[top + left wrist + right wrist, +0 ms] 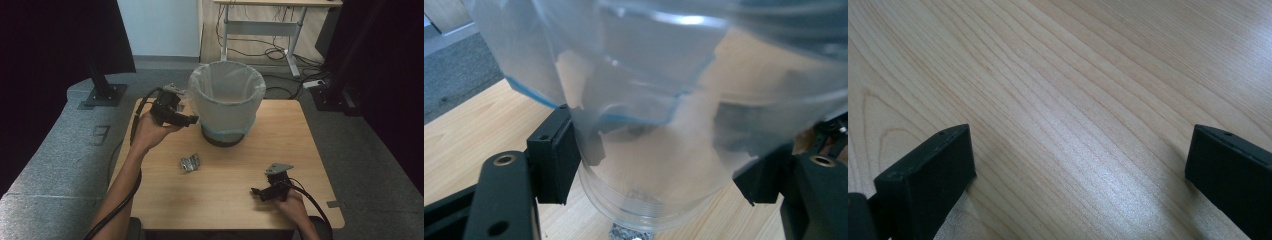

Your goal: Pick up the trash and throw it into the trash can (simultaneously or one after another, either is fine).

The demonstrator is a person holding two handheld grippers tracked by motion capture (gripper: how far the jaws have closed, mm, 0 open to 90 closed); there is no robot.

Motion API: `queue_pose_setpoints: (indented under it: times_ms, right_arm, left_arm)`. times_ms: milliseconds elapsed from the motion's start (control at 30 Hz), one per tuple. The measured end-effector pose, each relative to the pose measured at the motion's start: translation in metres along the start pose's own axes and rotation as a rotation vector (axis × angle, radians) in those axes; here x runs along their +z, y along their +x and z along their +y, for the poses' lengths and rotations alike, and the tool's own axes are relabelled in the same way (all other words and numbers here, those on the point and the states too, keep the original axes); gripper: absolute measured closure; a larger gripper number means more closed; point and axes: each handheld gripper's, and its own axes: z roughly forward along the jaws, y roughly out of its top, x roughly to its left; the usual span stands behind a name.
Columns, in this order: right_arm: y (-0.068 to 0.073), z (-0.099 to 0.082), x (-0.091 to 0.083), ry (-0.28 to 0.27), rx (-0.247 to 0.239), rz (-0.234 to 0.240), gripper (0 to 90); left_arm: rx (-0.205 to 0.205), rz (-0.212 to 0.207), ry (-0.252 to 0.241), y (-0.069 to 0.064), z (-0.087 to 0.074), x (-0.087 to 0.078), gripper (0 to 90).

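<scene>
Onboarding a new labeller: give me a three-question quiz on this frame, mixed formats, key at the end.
1. True or false: the crumpled foil wrapper lies inside the lined bin.
2. Multiple choice: the left gripper is (A) flat on the table, (B) raised beside the bin with the bin liner between its open jaws, (C) over the floor.
3. Fill in: the right gripper sits low near the table's ____ edge, jaws ____.

Key: 1 false, it lies on the table in front of the bin. 2 B. 3 near; open.
</scene>
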Motion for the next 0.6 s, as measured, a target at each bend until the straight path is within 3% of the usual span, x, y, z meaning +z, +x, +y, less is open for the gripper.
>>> queue_pose_setpoints:
  times_ms: [600]
  right_arm:
    - [0.000,0.000,0.000,-0.001,0.005,0.000,0.0]
  left_arm:
    - [0.003,0.009,0.000,0.004,0.043,-0.001,29.2]
